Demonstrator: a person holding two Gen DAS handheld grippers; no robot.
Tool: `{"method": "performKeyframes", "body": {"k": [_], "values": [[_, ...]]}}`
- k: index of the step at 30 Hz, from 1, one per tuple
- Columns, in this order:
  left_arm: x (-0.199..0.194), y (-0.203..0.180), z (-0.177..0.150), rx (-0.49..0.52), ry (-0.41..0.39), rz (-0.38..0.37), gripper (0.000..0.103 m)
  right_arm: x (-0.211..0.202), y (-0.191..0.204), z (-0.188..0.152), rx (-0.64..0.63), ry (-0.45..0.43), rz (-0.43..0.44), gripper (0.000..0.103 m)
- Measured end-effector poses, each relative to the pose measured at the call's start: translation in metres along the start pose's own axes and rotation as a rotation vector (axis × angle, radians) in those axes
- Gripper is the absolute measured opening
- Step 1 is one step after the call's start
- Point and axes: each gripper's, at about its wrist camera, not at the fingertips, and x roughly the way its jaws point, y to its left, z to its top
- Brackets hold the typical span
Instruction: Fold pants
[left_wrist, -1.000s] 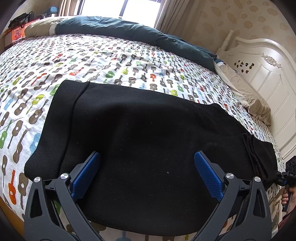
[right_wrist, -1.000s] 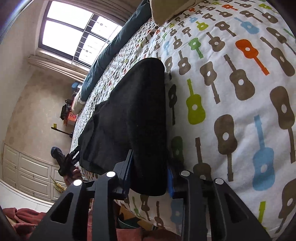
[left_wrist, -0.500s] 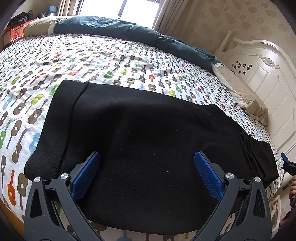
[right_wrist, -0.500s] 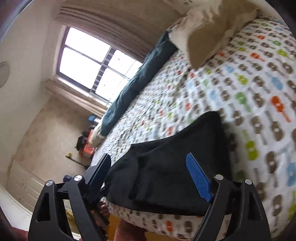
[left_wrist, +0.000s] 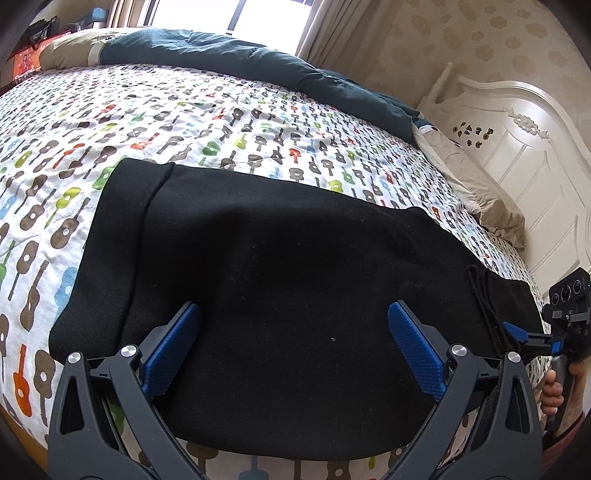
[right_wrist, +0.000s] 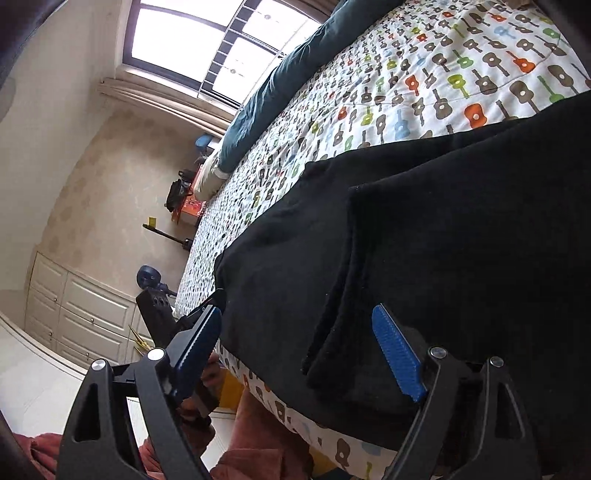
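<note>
Left wrist view: we see the black pants flat on the bedspread; left gripper released, empty. Right wrist view: right gripper released; thick, limp fleece, so we judge the doubled edge the best hold.

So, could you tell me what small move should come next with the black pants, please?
Probably close the right tool on the black fabric pants' folded edge: both tools are open, the left tool hovering mid-garment, nothing gripped.

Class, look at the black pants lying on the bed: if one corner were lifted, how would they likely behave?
The black pants would probably droop: soft layers lie flat. Their matte knit likely resists sliding on the guitar-print sheet.
</note>
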Motion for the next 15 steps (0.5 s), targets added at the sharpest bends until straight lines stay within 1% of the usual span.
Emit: {"method": "performKeyframes", "body": {"k": [4,6,7,9,11,12,14,15], "values": [[-0.002,-0.003,-0.003,0.06,0.008,0.002,0.1,-0.003,-0.002,-0.001,-0.013,-0.006,-0.006,0.083],[-0.006,-0.002,-0.002,0.063,0.015,-0.014,0.1,-0.001,-0.001,-0.002,-0.024,-0.01,-0.014,0.083],[-0.009,0.002,-0.001,0.048,0.021,-0.035,0.1,-0.002,0.001,-0.002,-0.029,-0.011,-0.016,0.083],[-0.015,0.011,0.002,0.009,0.041,-0.086,0.1,-0.002,0.002,-0.003,-0.038,-0.015,-0.017,0.083],[-0.024,0.028,0.006,-0.062,0.059,-0.166,0.1,0.003,0.002,-0.003,-0.042,-0.018,-0.019,0.083],[-0.027,0.036,0.008,-0.092,0.062,-0.194,0.1,0.004,0.002,-0.003,-0.044,-0.02,-0.02,0.083],[-0.037,0.06,0.011,-0.182,0.045,-0.269,0.1,0.004,0.003,-0.003,-0.048,-0.023,-0.022,0.083],[-0.043,0.076,0.014,-0.234,0.028,-0.287,0.1,0.004,0.003,-0.003,-0.051,-0.024,-0.023,0.083]]}}
